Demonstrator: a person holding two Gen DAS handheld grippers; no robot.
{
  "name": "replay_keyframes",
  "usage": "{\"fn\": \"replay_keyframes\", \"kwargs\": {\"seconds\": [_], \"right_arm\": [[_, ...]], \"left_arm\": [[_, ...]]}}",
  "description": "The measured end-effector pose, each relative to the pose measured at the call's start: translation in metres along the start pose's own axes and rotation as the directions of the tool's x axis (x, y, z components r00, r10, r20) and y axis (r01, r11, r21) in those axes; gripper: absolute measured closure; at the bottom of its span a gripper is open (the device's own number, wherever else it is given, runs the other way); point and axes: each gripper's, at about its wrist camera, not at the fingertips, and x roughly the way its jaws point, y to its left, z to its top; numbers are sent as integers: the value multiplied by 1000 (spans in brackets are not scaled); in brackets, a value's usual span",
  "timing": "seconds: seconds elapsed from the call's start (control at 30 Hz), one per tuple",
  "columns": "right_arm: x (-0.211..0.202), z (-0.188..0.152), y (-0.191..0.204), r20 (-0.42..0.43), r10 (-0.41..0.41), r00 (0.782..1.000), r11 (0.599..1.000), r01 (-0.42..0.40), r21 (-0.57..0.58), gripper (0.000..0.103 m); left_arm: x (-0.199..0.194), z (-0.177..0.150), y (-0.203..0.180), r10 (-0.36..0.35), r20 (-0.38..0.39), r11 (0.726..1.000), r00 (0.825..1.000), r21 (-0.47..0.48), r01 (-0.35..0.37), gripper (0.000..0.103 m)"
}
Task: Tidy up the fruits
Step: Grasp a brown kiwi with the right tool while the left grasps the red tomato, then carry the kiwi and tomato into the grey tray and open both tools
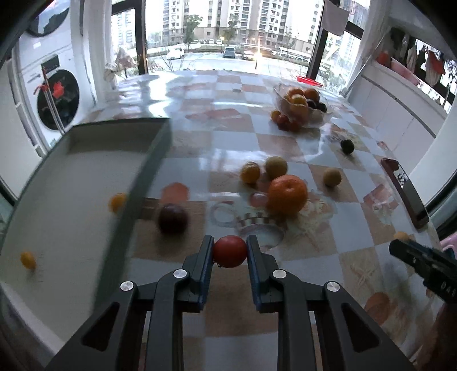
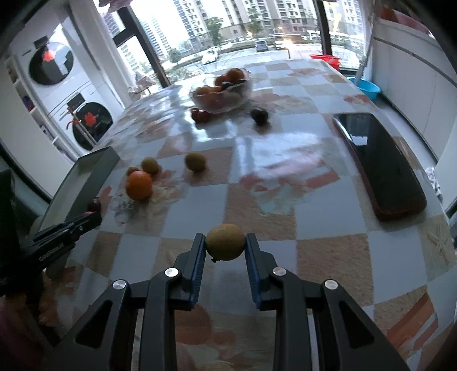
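From the left wrist, my left claw (image 1: pixel 230 251) is clamped on a red fruit (image 1: pixel 230 251) just right of the tray (image 1: pixel 148 168), blurred, maybe moving; it could clip the wall. From the right wrist, my right claw (image 2: pixel 225 242) pinches a tan fruit (image 2: pixel 225 242) above the tabletop (image 2: pixel 328 228), well right of the tray; it could roll out.

A glossy table (image 2: pixel 328 245) with a checkered cloth of pale blue, white and terracotta squares fills the foreground. Its far edge runs up to large dark-framed windows (image 1: pixel 228 34), through which pale daylight falls and glares on the cloth; outside stand tall apartment blocks, trees and parked cars. Beyond the table's left edge, stacked white washing machines (image 2: pixel 65 94) with round dark doors stand against a white wall. Beyond the right edge runs a row of white cabinets (image 1: pixel 400 114). A grey cloth (image 1: pixel 335 17) hangs at the upper right of the window. Near the far right corner sit a red basin (image 2: pixel 325 60) and a blue basin (image 2: pixel 367 87).
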Motion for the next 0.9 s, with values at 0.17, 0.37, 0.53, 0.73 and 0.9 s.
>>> {"fn": "replay_keyframes", "kwargs": {"seconds": [0.17,0.37,0.53,0.73,0.9], "right_arm": [[0,7,32,-8,22,1000,998,-22,-56,72],[5,12,85,-33,69,997,988,-73,-137,72],[13,17,135,-70,121,990,970,-132,-202,72],[32,20,196,-120,170,978,945,-197,-261,72],[49,19,240,-159,195,968,922,-236,-308,72]], "left_arm": [[-21,-3,21,49,48,999,998,16,-50,78],[-39,-6,62,102,91,995,991,-28,-100,78],[-41,-10,104,150,86,984,985,-106,-141,78],[-35,-17,138,205,63,968,977,-160,-193,78],[-31,-21,145,222,68,965,973,-156,-210,78]]}}
